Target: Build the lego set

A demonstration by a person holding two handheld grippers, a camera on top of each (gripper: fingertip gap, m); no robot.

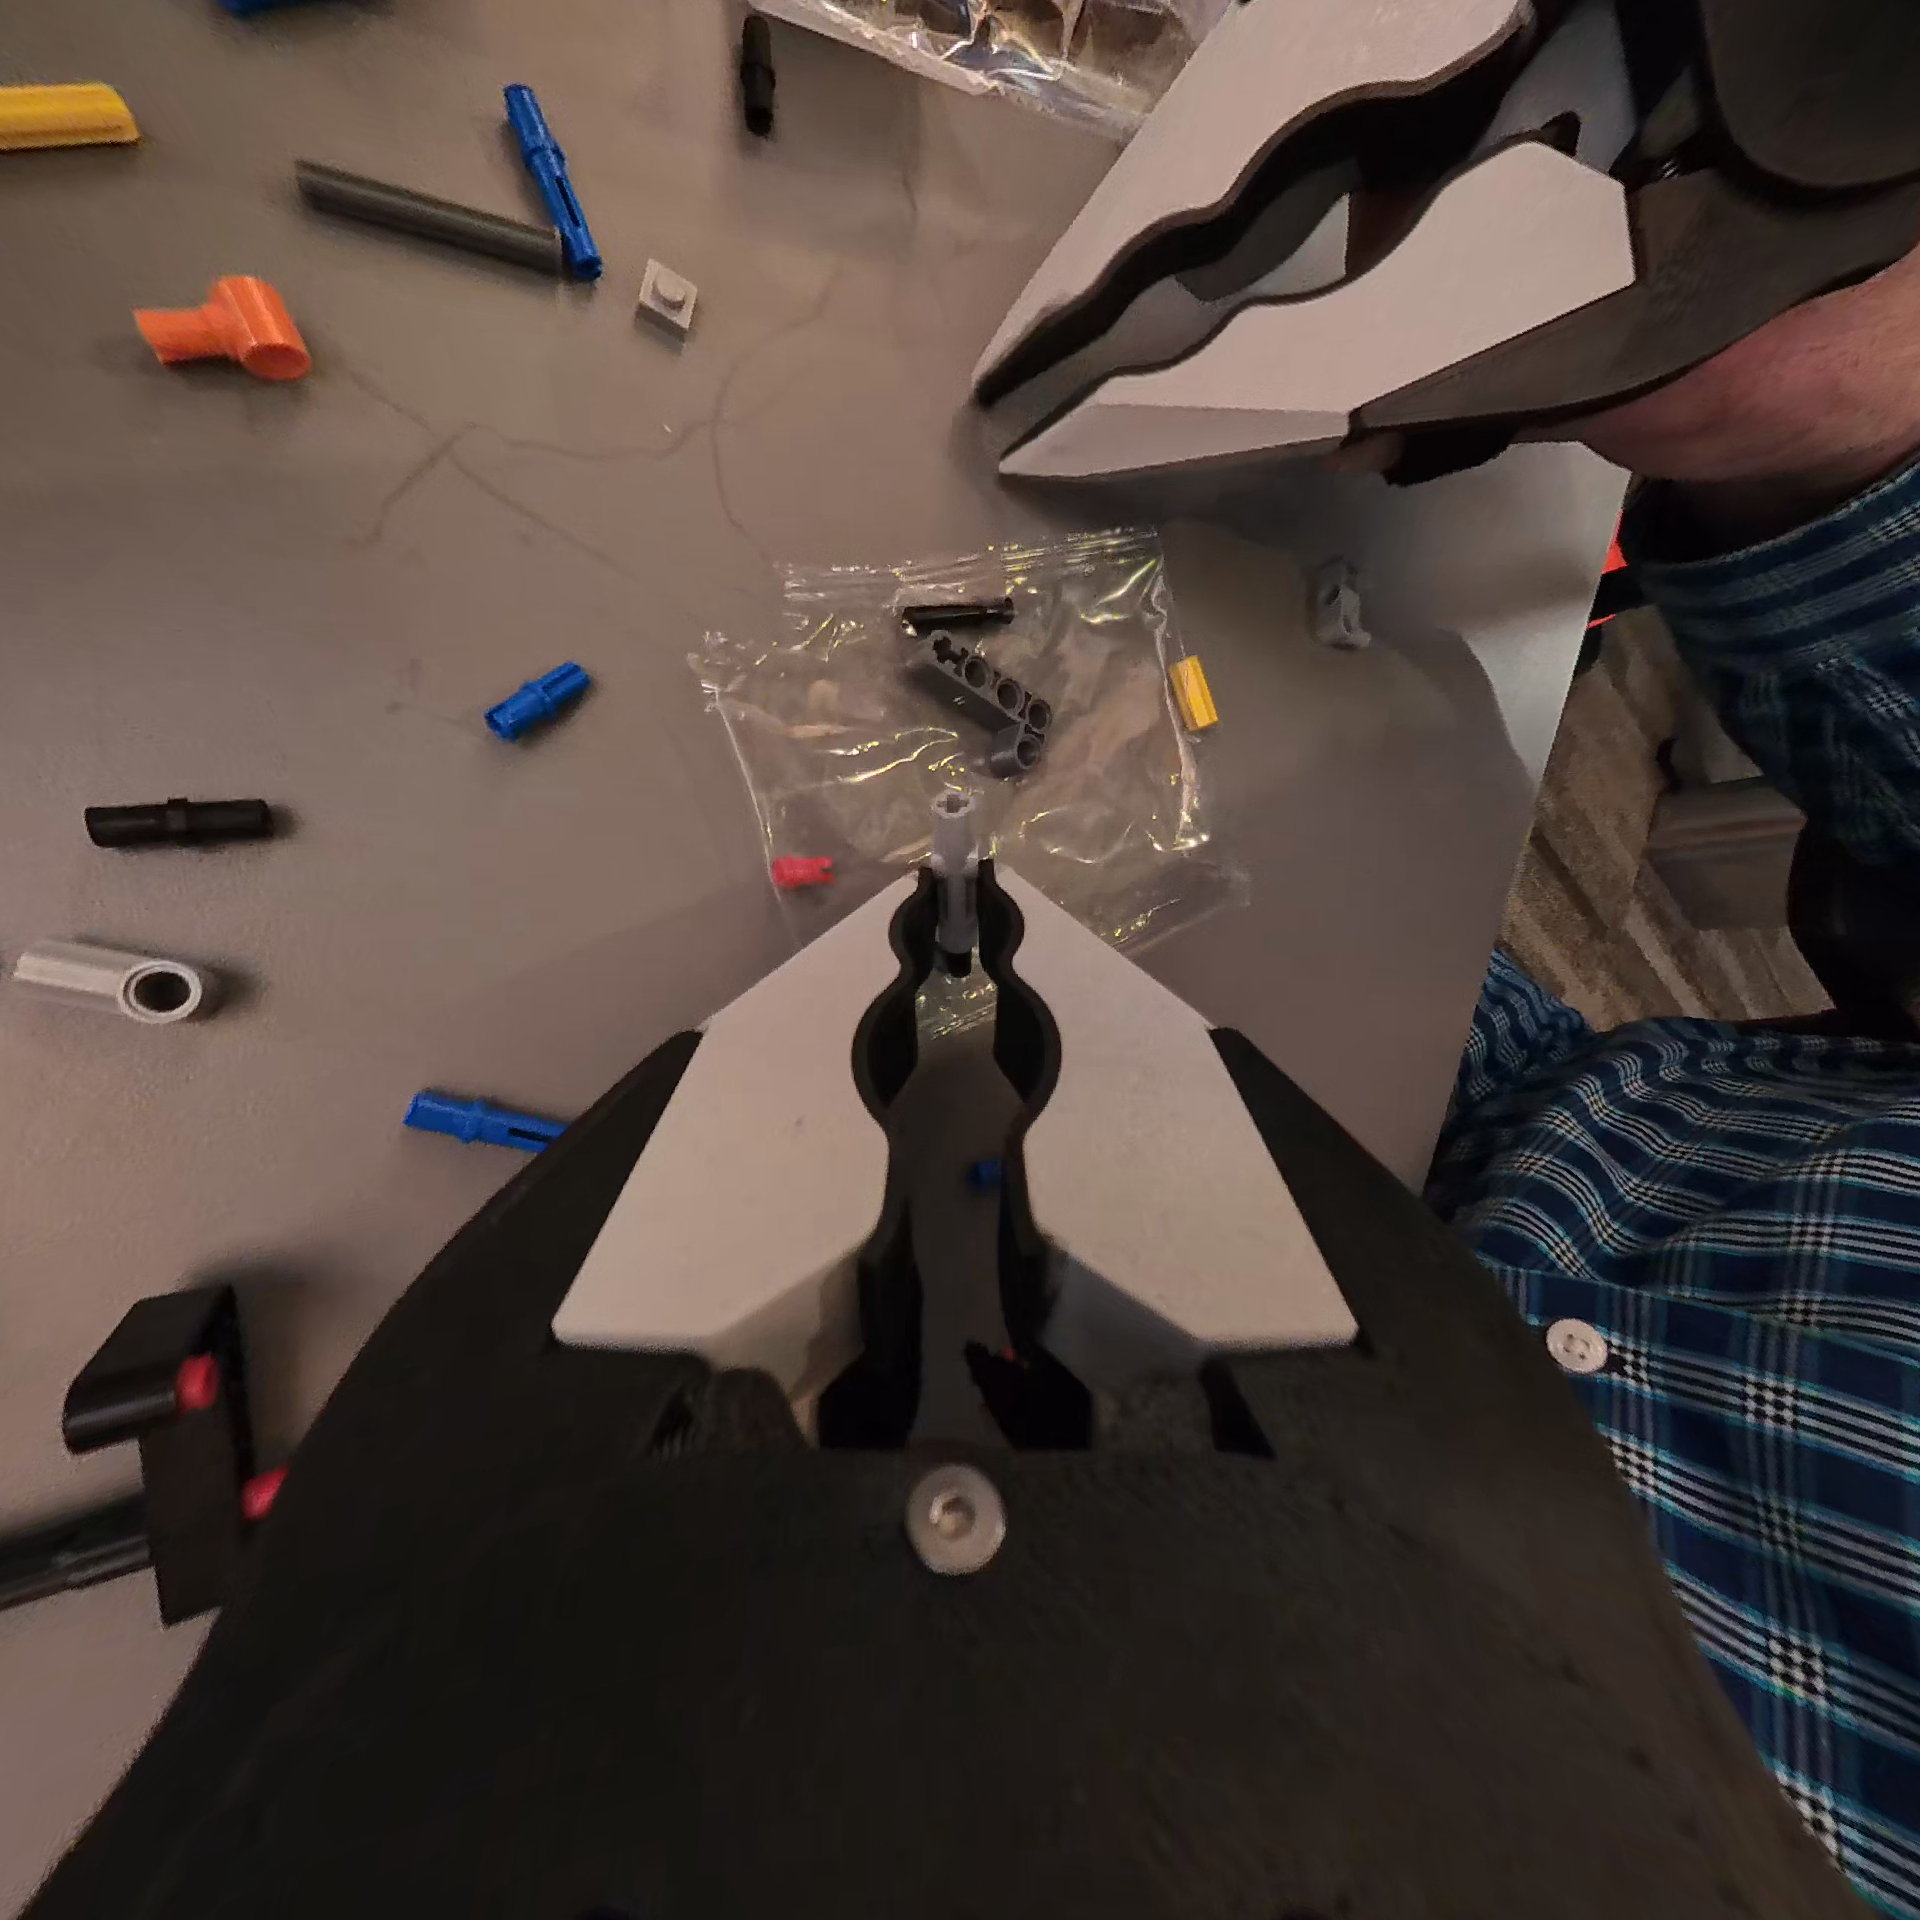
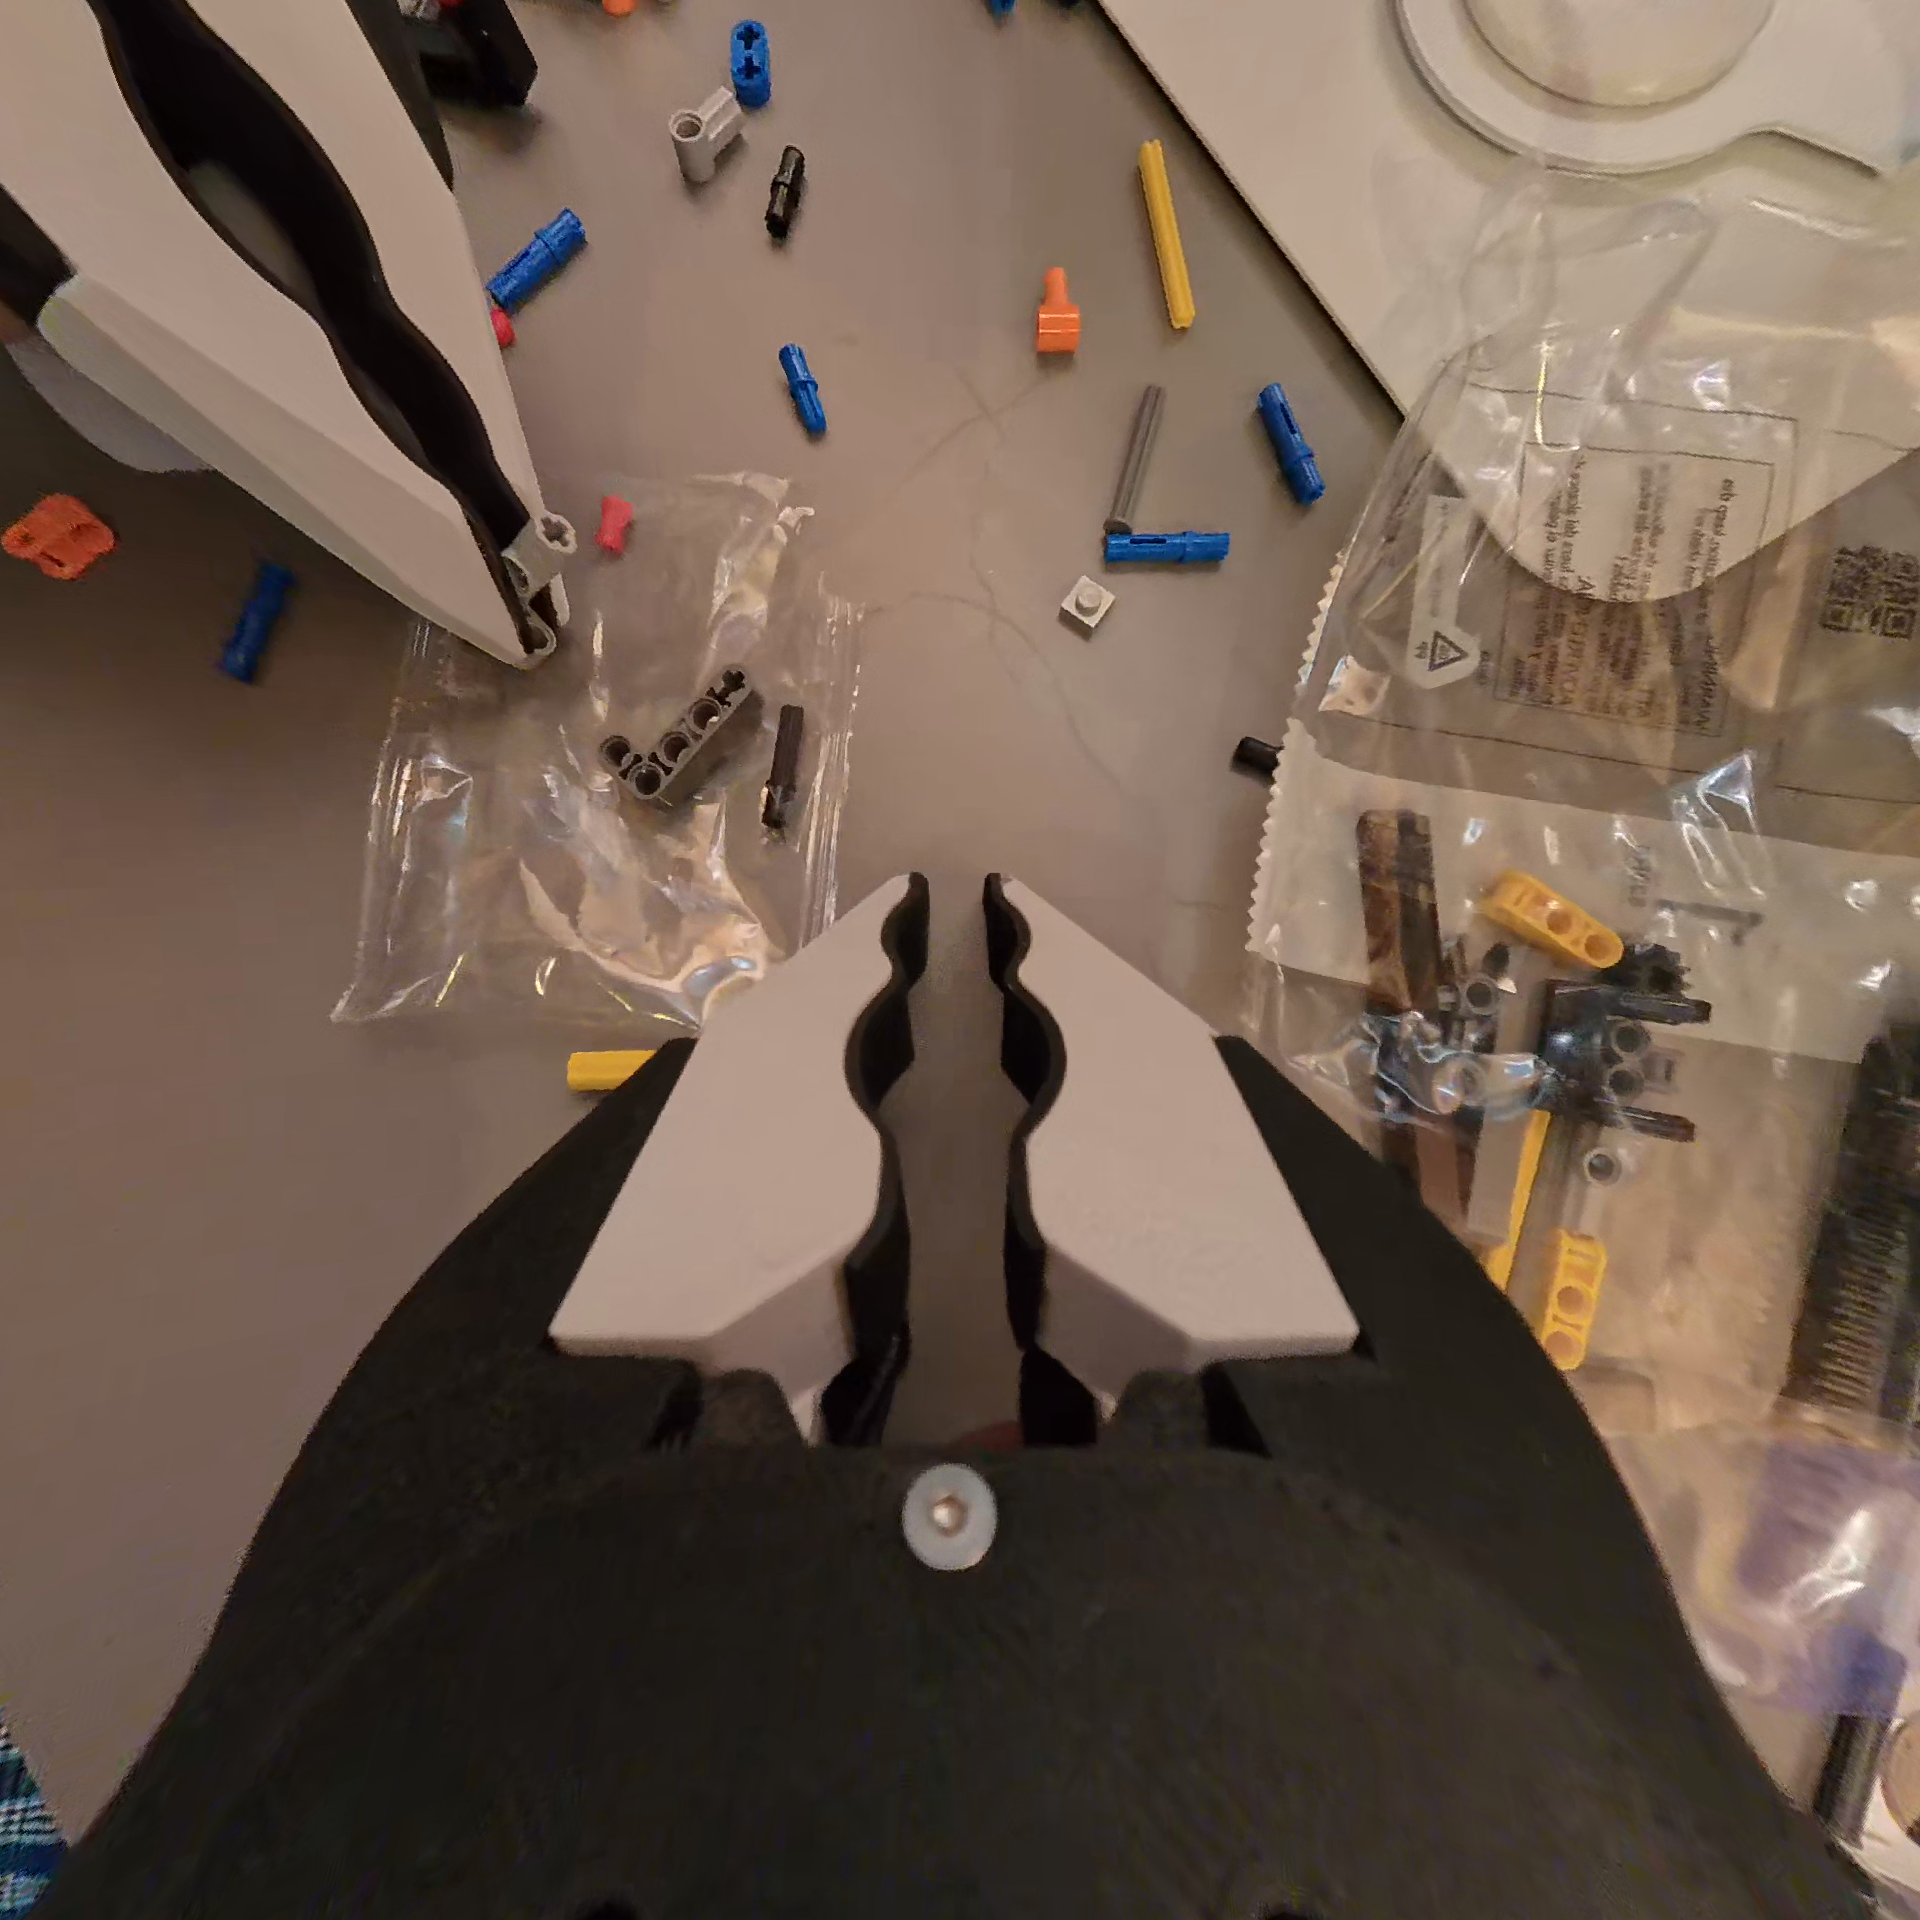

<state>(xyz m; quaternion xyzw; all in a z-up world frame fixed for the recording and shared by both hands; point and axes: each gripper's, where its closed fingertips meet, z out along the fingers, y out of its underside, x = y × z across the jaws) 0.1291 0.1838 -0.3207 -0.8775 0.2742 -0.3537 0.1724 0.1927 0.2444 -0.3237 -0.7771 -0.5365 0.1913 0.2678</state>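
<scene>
Jaws: our left gripper (image 1: 954, 883) clamps a grey pin (image 1: 954, 852); the right gripper (image 2: 954, 894) is parted, empty. The pin looks light, stiff, slippery; we would grip it mid-shaft.

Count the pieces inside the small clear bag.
2: a dark grey L-shaped beam near the middle of the bag, and a black pin beside it. Crinkled plastic may hide others.
</scene>
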